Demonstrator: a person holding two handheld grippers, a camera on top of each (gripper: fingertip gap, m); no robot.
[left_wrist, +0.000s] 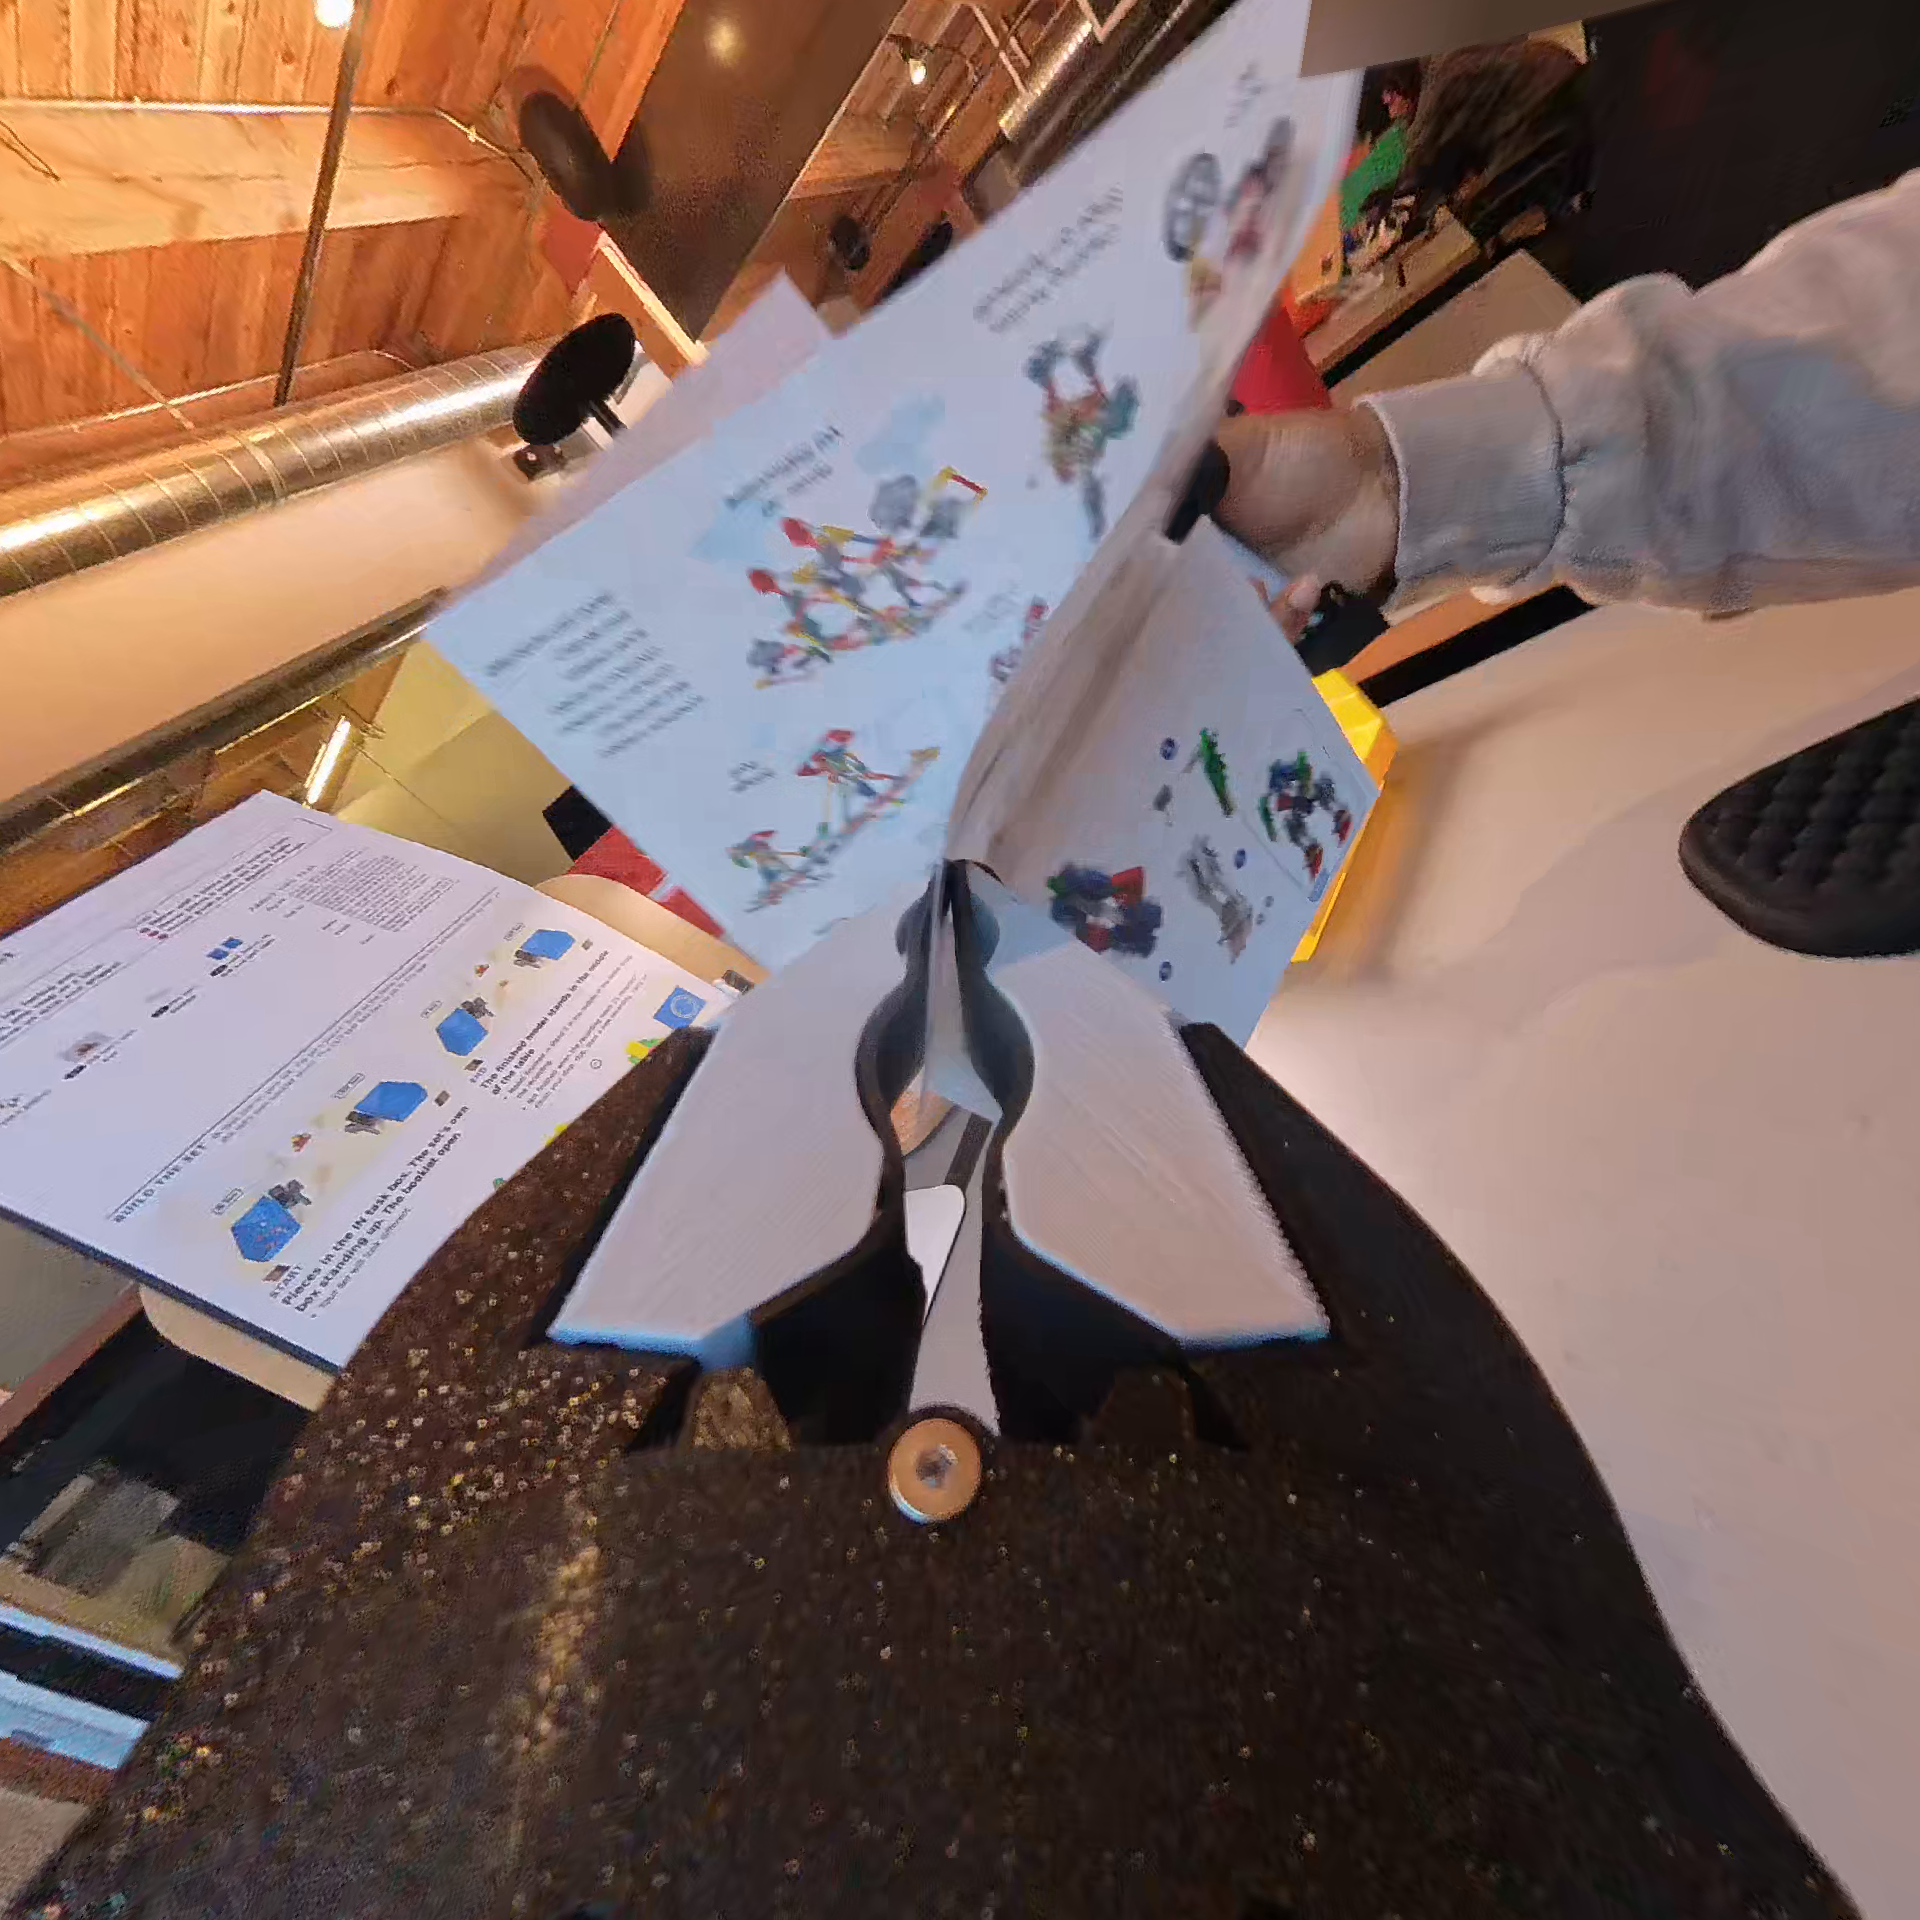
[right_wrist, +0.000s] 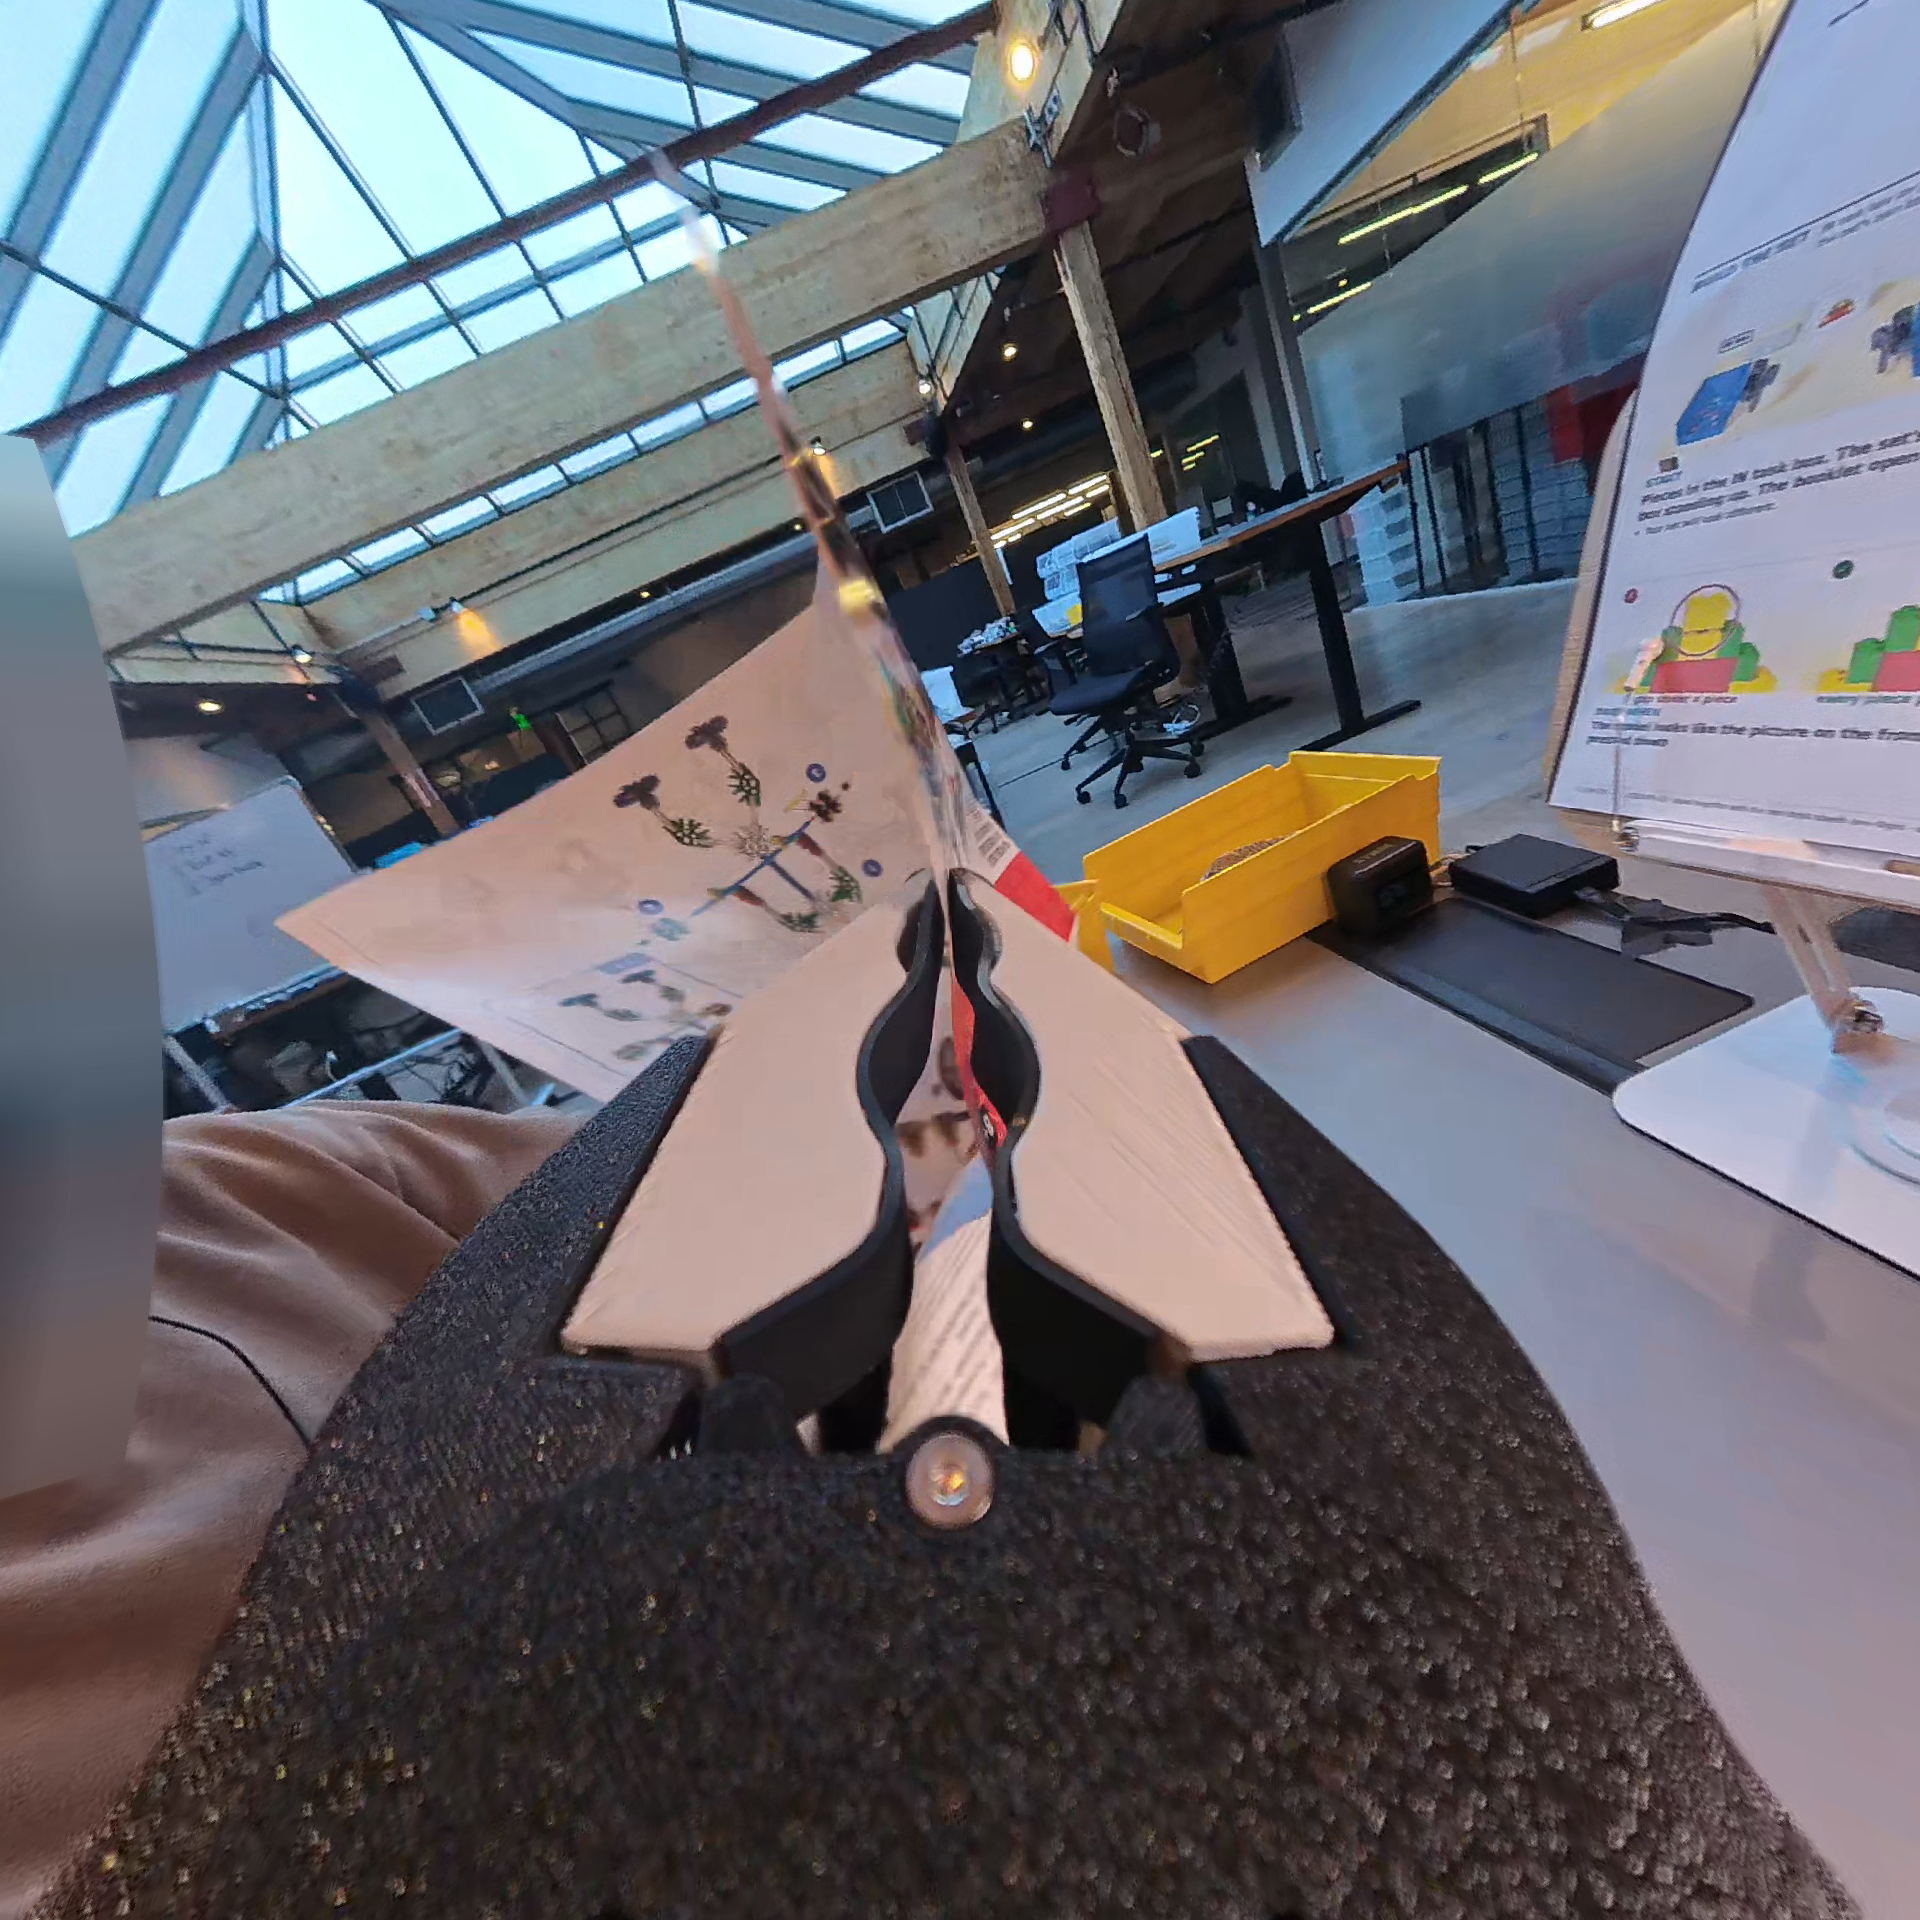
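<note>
An open instruction booklet with pictures of colourful building-toy models is held up in the air above the table. My left gripper is shut on the lower edge of its pages. My right gripper is shut on another edge of the booklet, seen edge-on with one page spread to the left. In the left wrist view a person's hand in a light grey sleeve holds the right gripper behind the far edge of the booklet. Part of the booklet is hidden by the fingers.
A printed instruction sheet stands on a white stand on the grey table. A yellow bin sits behind, with a small black device, a black box and a black mat. A black padded rest lies right. There is about 15 centimeters between the tips of the two grippers.
</note>
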